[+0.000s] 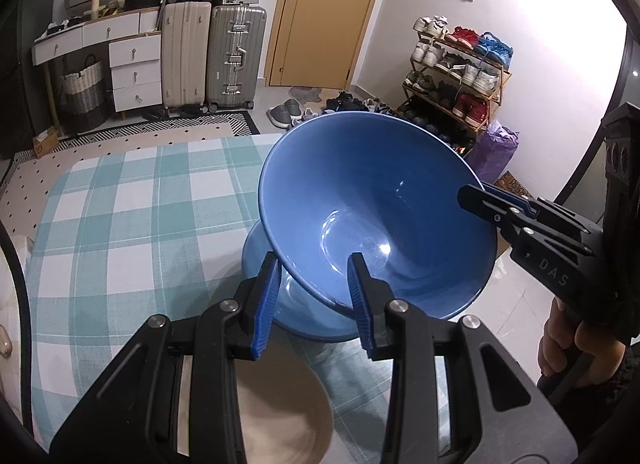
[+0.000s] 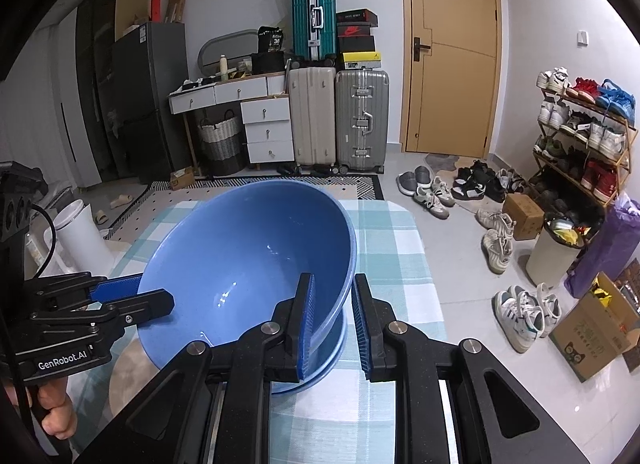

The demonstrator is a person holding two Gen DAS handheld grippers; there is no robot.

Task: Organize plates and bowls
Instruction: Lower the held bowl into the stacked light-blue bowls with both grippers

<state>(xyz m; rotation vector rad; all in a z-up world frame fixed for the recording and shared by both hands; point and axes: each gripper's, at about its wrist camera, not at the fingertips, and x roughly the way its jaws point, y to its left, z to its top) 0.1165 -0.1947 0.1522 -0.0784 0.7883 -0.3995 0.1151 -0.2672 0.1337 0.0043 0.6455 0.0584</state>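
Note:
A large blue bowl (image 1: 376,200) is tilted above a blue plate (image 1: 296,316) on the checked tablecloth. My left gripper (image 1: 314,296) straddles the bowl's near rim with one finger inside and one outside, the jaws apart with a gap around the rim. My right gripper (image 2: 333,316) straddles the opposite rim (image 2: 340,248) the same way. In the left wrist view the right gripper (image 1: 476,196) shows at the bowl's far right rim. In the right wrist view the left gripper (image 2: 132,296) shows at the left rim. A beige plate (image 1: 280,412) lies under the left gripper.
The table with teal checked cloth (image 2: 400,248) stands in a room. Suitcases (image 2: 340,116), white drawers (image 2: 264,120), a door (image 2: 452,48), a shoe rack (image 2: 580,136), loose shoes (image 2: 496,236) and a cardboard box (image 2: 592,328) are around it.

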